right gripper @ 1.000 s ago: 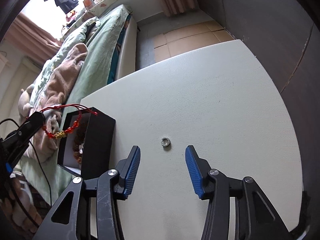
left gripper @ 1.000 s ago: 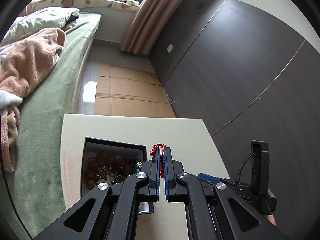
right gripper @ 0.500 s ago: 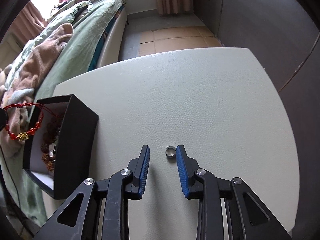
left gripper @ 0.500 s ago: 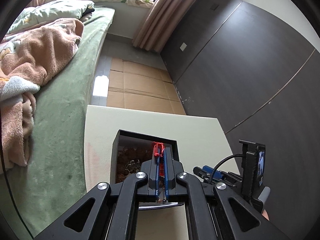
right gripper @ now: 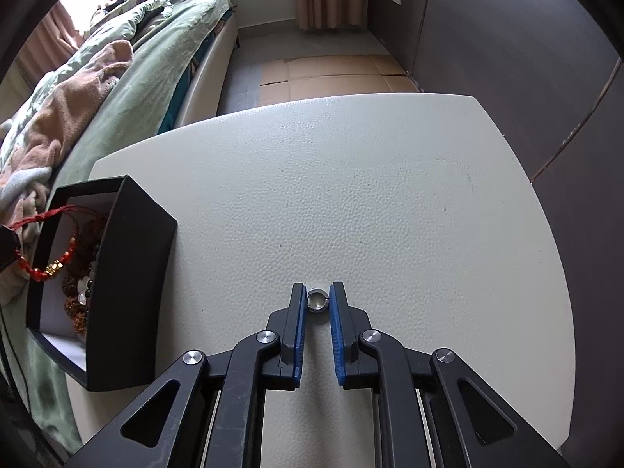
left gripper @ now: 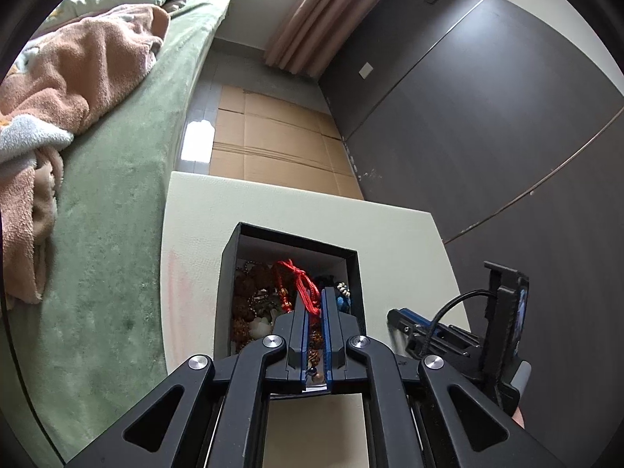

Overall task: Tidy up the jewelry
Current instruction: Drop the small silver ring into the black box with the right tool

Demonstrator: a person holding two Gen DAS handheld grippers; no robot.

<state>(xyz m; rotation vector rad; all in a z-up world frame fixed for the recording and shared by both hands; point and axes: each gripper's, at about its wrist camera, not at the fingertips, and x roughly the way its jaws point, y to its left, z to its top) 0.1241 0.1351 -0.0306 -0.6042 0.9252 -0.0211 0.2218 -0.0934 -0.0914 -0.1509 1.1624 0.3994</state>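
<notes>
Currently the silver ring (right gripper: 316, 301) lies on the white table (right gripper: 390, 202), toward its near edge and roughly midway across, well apart from the black box (right gripper: 128, 273). The right gripper (right gripper: 316, 292) is clenched on the ring: its jaws have just been closing, and both blue pads (right gripper: 299, 312) now press the ring's sides at the fingertips. The ring rests flat on the table surface.

At the table's left edge stands the black box, open at the top, its white interior holding a heap of brown bead strings and other jewelry. The red bracelet (left gripper: 302, 286), a red cord with red beads and a gold charm, hangs into the box opening. The left gripper (left gripper: 315, 296) grasps the cord between its pads, the jaws having just opened slightly with the cord between them.

Beyond the table's left edge runs a bed with a green cover (left gripper: 117, 195); flattened cardboard (left gripper: 273, 144) covers the floor past the far edge.
</notes>
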